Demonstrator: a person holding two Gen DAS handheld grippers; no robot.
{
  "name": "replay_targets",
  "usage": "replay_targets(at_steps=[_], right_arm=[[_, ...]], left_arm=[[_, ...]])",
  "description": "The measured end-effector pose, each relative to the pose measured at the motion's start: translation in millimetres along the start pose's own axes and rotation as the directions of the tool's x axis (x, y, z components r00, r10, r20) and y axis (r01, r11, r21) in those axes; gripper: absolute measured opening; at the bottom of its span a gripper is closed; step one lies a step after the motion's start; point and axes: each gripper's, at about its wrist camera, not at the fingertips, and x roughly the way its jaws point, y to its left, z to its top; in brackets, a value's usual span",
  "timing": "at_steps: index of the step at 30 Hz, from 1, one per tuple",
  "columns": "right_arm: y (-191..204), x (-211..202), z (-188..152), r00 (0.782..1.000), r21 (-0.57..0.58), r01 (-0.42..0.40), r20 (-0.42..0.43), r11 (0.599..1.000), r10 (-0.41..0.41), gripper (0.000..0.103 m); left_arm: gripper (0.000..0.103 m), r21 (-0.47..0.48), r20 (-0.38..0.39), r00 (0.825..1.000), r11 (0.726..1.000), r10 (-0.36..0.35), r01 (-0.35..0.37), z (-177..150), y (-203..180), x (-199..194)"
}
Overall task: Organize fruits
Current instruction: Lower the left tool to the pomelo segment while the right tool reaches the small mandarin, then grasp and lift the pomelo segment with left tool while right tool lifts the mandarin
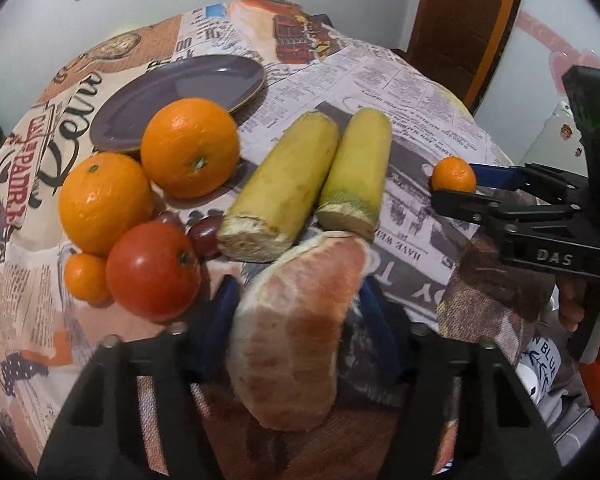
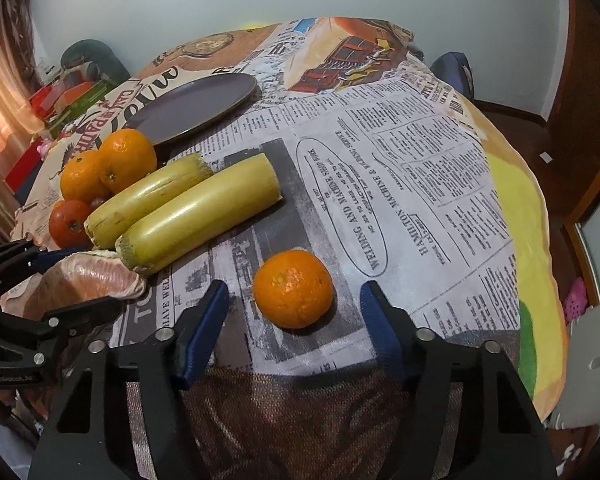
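Two handheld claws work a fruit-strewn worktop (image 2: 440,184) draped in a newspaper-print cloth. The left claw (image 1: 292,316) straddles a peeled pomelo wedge (image 1: 292,332) lying at the near edge; its blue pads are mostly hidden behind the fruit, so whether they press on it cannot be told. The right claw (image 2: 296,312) hangs partly open around a small mandarin (image 2: 294,288) resting on the cloth, with clear gaps on both sides and nothing yet gripped. Beyond lie two sugarcane pieces (image 2: 188,212), two oranges (image 1: 188,146), a tomato (image 1: 152,268), a second small mandarin (image 1: 85,277) and grapes (image 1: 204,232), with an empty purple plate (image 1: 180,96) at the far side. To do this well, each claw should likely centre on its fruit and close gently, since the soft wedge may bruise and the round mandarin may roll away.
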Motion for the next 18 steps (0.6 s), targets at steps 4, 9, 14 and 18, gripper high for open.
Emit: replay_targets(at_steps=[4, 9, 14, 18], right_arm=[[2, 1, 2, 1.0, -0.004, 0.001, 0.0, 1.0, -0.001, 0.038], [1, -4, 2, 1.0, 0.009, -0.01, 0.006, 1.0, 0.01, 0.035], [4, -15, 7, 0.999, 0.007, -0.008, 0.034, 1.0, 0.008, 0.035], [9, -26, 13, 0.998, -0.002, -0.007, 0.064, 1.0, 0.007, 0.035]], left_arm=[[0.057, -0.01, 0.009, 1.0, 1.0, -0.008, 0.008, -1, 2, -1], [0.051, -0.029, 0.009, 1.0, 0.999, -0.019, 0.02, -2, 5, -7], [0.049, -0.053, 0.039, 0.999, 0.998, -0.025, 0.027, -2, 10, -21], [0.047, -0.041, 0.089, 0.996, 0.999, -0.003, 0.006, -1, 12, -38]])
